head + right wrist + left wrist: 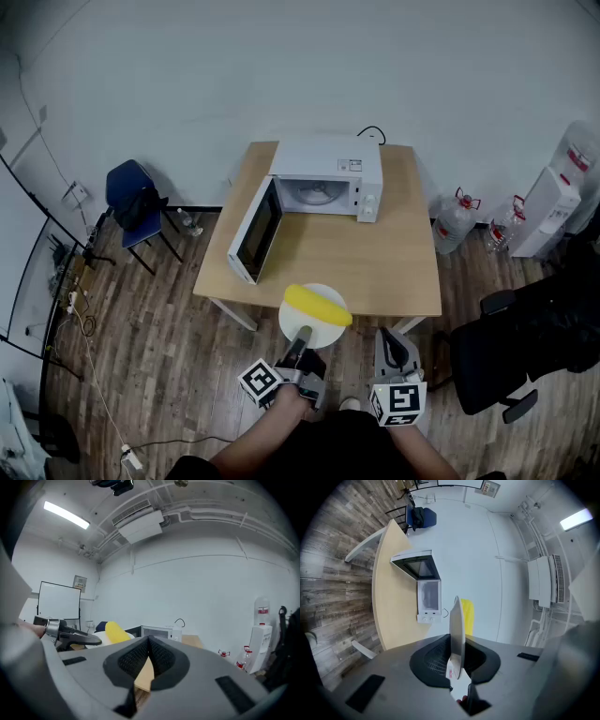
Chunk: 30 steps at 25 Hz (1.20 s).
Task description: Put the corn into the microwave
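Wood-plank floor [141,328], white wall; contents listed left to right as the head view shows them.

1. blue chair [136,202]: at 9 o'clock of the table, not in use.
2. table [375,262]: light wood. The microwave [328,173] sits at its far edge with its door [255,230] swung wide to the left and the cavity exposed.
3. plate [330,334]: white, held at the table's near edge. The corn [317,305] lies on it, long axis roughly 10 to 4 o'clock.
4. left gripper [302,342]: clamped on the plate's near rim, plate edge-on between its jaws. The cavity lies at 12 o'clock from it, well apart across bare tabletop. Judged to be the carrying hand.
5. right gripper [394,339]: jaws together, nothing between them; at 3 o'clock of the left.
6. water bottles [455,220]: on the floor at 3 o'clock of the table.
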### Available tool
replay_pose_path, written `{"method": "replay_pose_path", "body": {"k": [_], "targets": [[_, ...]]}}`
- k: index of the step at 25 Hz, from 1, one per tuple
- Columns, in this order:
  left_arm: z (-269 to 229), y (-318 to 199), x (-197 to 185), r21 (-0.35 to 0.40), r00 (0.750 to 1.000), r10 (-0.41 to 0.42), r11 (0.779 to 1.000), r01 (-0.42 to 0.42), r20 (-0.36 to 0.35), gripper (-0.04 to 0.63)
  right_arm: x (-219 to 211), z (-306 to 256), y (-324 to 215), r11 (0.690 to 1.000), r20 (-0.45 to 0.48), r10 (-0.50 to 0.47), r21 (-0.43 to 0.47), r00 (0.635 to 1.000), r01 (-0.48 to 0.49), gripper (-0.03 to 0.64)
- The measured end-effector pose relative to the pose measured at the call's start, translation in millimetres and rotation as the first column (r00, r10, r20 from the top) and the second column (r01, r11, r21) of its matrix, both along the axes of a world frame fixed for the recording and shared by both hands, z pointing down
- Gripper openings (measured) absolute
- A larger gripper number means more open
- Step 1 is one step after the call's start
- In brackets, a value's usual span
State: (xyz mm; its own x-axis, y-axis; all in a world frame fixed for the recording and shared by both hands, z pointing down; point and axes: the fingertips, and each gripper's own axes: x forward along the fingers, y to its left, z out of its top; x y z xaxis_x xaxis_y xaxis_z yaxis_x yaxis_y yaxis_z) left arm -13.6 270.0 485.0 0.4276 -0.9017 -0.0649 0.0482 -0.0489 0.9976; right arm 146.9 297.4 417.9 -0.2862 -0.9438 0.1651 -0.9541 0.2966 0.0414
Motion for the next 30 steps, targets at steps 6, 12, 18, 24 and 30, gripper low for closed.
{"method": "replay_pose_path", "body": {"k": [6,12,18,24,30], "targets": [[-2,0,4,0.000,1.000,0.003,1.000,-0.003,-0.007,0.032,1,-2,1,1.000,0.006,-0.021,-0.002,1.000,0.021,0.060],[-4,-6,6,0.020,1.000,-0.025,0.999,0.025,-0.003,0.032,14,-3,-6,1.000,0.015,-0.021,0.009,1.000,0.020,0.060],[0,-6,7,0.028,0.997,-0.076,0.997,0.075,0.001,0.032,23,-1,-9,0.998,0.033,-0.053,0.028,0.998,0.052,0.060],[-2,-15,1,0.029,0.994,-0.106,0.994,0.106,-0.001,0.032,22,9,-8,0.997,0.028,-0.080,0.000,0.996,0.080,0.060],[16,-46,-1,0.025,0.994,-0.104,0.994,0.104,0.021,0.032,24,22,-30,0.998,0.024,-0.060,-0.017,0.998,0.061,0.060]]}}
